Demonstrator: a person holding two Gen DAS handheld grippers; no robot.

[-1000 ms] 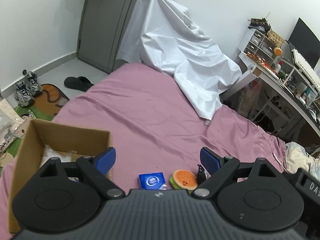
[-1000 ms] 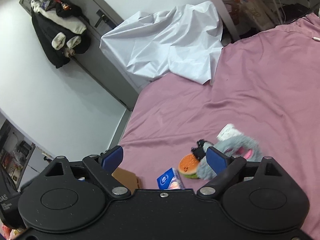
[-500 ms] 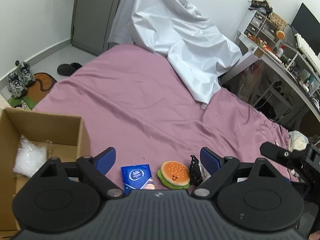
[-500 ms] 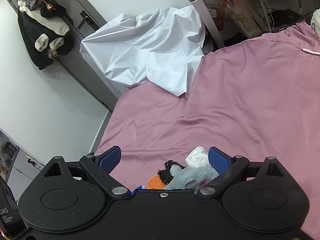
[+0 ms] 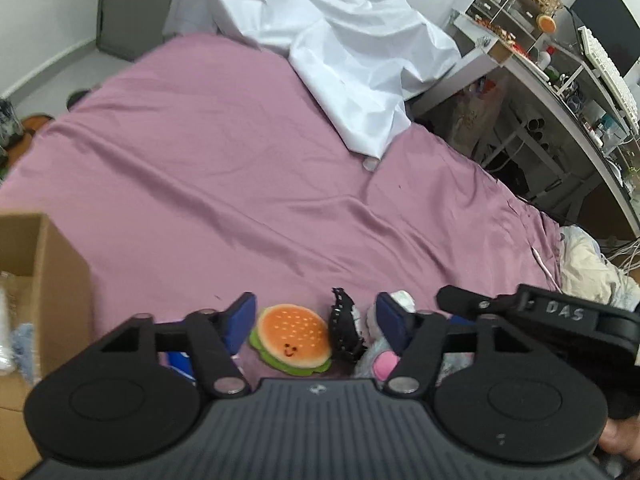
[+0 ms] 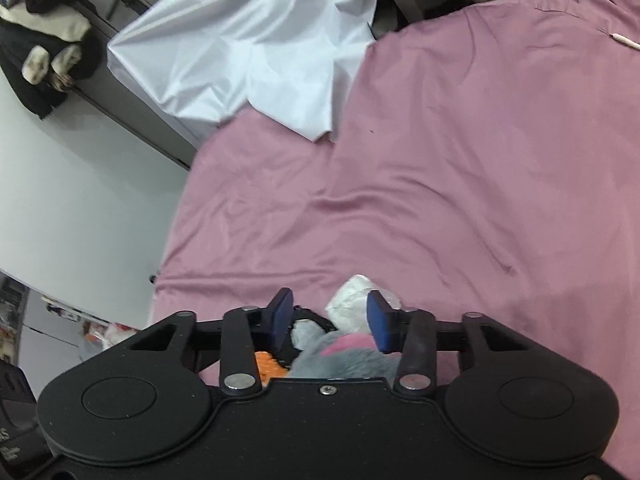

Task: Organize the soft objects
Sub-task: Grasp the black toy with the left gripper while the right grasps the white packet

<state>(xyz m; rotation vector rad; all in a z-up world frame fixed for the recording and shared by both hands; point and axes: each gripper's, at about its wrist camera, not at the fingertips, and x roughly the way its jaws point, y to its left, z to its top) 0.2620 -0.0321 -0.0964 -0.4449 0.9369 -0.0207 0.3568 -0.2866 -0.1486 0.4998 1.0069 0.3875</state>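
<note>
Round orange-and-green plush burger [image 5: 291, 343] lies on mauve bed sheet [image 5: 240, 184], between pads of my left tool [image 5: 312, 322]; jaws closing, no contact yet. I judge it light, squashy; grip across bun edges

Grey-and-pink furry plush toy [image 6: 344, 354] lies just beside burger, between pads of my right tool [image 6: 330, 314]; jaws closing, contact unclear. Fur compresses; grip body, not white tip [image 6: 354, 292]

Toy's shape hidden under tool. Black frilly item [image 5: 344, 330] unidentifiable. Brown cardboard box [image 5: 36, 280] cut off left

smooth mauve cloth bedsheet [image 5: 224, 168], fuzzy grey plush toy [image 6: 344, 360].
</note>
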